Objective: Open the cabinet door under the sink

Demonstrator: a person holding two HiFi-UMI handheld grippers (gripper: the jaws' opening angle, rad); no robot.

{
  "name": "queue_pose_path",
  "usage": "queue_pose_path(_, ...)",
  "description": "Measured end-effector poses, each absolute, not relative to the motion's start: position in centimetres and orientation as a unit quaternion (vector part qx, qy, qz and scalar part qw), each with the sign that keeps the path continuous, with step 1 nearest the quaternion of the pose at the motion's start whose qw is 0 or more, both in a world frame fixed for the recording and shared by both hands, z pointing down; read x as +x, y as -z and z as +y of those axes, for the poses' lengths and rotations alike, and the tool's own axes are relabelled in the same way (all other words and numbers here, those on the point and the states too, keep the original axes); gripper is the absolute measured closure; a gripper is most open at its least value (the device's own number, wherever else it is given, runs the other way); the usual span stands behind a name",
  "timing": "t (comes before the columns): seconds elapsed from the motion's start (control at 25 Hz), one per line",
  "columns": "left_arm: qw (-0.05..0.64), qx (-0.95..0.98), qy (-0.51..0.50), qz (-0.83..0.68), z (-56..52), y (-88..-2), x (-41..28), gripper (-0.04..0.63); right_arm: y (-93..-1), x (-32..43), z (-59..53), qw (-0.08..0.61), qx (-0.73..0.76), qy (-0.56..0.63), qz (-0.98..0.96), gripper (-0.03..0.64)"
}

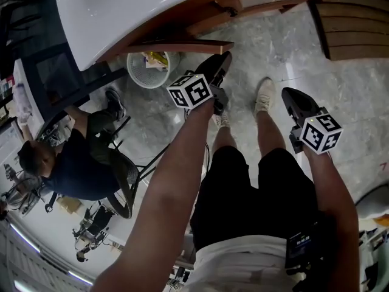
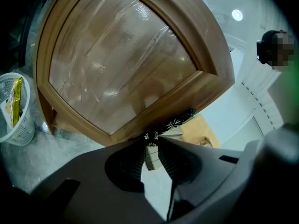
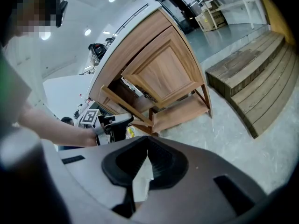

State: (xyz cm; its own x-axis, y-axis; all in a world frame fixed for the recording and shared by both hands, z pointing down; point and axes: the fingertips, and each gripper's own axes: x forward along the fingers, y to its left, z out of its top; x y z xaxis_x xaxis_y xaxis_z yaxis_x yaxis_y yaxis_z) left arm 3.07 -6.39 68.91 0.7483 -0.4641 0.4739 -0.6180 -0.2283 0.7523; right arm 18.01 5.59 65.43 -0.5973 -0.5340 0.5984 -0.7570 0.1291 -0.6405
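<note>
The wooden cabinet [image 3: 154,69] stands under the white sink counter [image 1: 121,11]. Its left door [image 2: 121,64], a curved frame around a glossy panel, is swung out; in the head view it shows edge-on [image 1: 182,46]. A dark ornate handle [image 2: 180,119] sits on the door's edge. My left gripper [image 2: 151,136] is shut on the end of that handle, and it also shows in the head view [image 1: 223,58] and in the right gripper view [image 3: 114,125]. The right door [image 3: 163,73] is closed. My right gripper [image 3: 145,146] hangs shut and empty over the floor [image 1: 298,105].
A white mesh waste basket [image 1: 148,67] with wrappers in it stands by the open door. A person sits on a chair [image 1: 79,157] to the left. Wooden steps [image 1: 355,29] lie at the right. My own feet [image 1: 264,96] stand on the marble floor before the cabinet.
</note>
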Motion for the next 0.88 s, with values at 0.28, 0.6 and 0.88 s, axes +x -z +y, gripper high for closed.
queue_pose_path(0.28, 0.494, 0.797, -0.094, -0.335, -4.9, -68.8, 2.2, 0.508, -65.2, 17.7, 6.0, 0.11, 0.445, -0.494, -0.739, 0.603)
queue_pose_path(0.6, 0.464, 0.816, -0.128, -0.32, -4.0, -68.6, 1.8, 0.508, -65.2, 16.2, 6.7, 0.117, 0.441, -0.498, -0.737, 0.603)
queue_pose_path(0.88, 0.475, 0.821, -0.124, -0.293, -2.2, -68.6, 0.8, 0.509, -64.8, 14.9, 5.8, 0.119, 0.448, -0.49, -0.738, 0.603)
